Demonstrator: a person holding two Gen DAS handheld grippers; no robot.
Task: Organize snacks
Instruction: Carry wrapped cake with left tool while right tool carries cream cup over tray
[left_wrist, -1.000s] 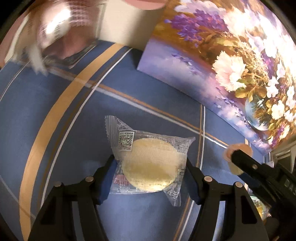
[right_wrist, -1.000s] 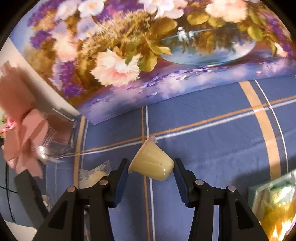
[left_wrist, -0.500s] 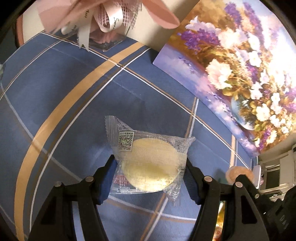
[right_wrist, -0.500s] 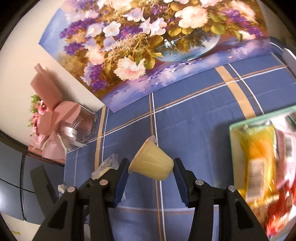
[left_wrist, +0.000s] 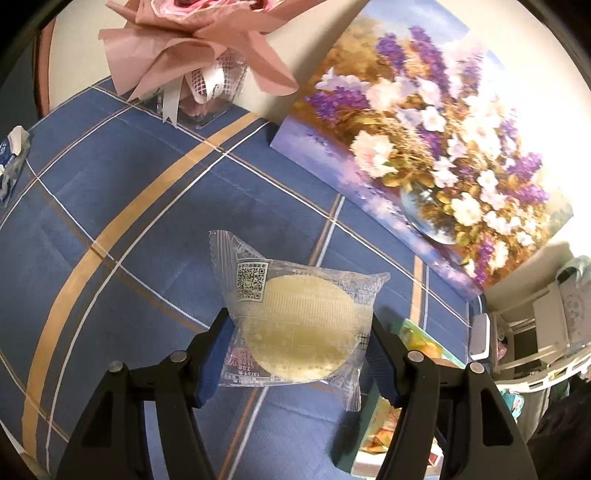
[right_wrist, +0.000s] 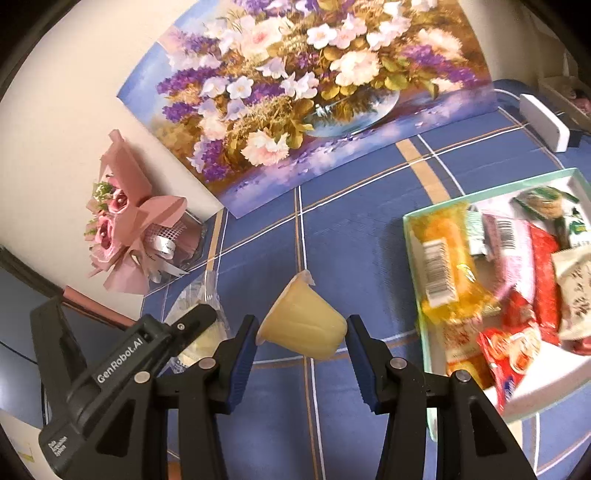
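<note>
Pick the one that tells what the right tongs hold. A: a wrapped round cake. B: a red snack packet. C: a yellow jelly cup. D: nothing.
C: in the right wrist view the right tongs are shut on the yellow jelly cup, pinched on both sides above the blue cloth; the wrapped cake is in the left tongs.

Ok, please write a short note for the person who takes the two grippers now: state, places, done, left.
Left gripper: shut on the wrapped round pastry, held above the blue cloth.
Right gripper: shut on the yellow jelly cup, also off the cloth.
Snack tray: on the right, already holds several packets.
Left to do: put both held snacks in the tray.
</note>
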